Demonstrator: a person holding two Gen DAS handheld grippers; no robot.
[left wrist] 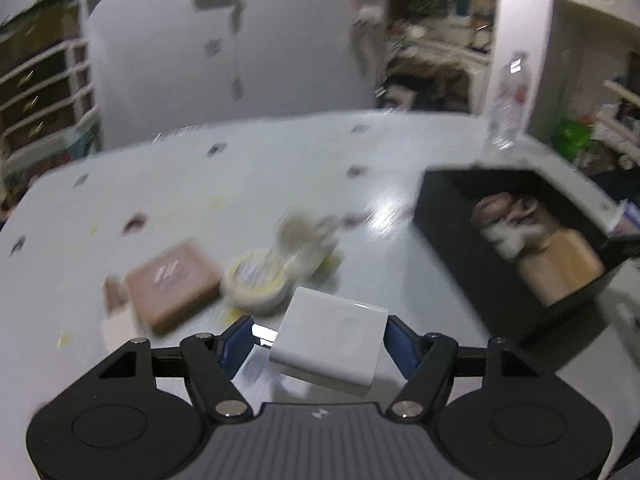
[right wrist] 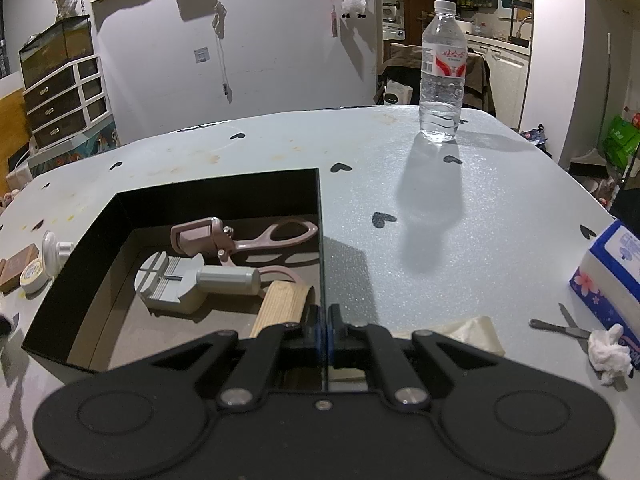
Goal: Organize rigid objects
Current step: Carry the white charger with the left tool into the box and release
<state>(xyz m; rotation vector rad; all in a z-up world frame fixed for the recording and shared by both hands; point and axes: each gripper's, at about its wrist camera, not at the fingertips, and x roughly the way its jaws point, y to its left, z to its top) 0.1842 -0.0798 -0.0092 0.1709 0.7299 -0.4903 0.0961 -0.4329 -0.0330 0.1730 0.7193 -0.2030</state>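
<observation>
My left gripper [left wrist: 318, 338] is shut on a white charger block [left wrist: 330, 346] and holds it above the table, left of the black box [left wrist: 448, 216]. A brown flat case [left wrist: 172, 284], a round yellow-lidded tin [left wrist: 256, 282] and a blurred white object [left wrist: 304, 236] lie on the table ahead. My right gripper [right wrist: 323, 330] is shut on the right wall of the black box [right wrist: 322, 240]. Inside the box lie a pink tool [right wrist: 240, 236], a grey watch tool [right wrist: 192, 280] and a wooden piece [right wrist: 282, 306].
A water bottle [right wrist: 442, 68] stands at the far right of the table. A tissue pack [right wrist: 612, 276], small scissors [right wrist: 564, 326] and a crumpled tissue [right wrist: 610, 354] lie at the right edge. A cream cloth [right wrist: 460, 334] lies by my right gripper.
</observation>
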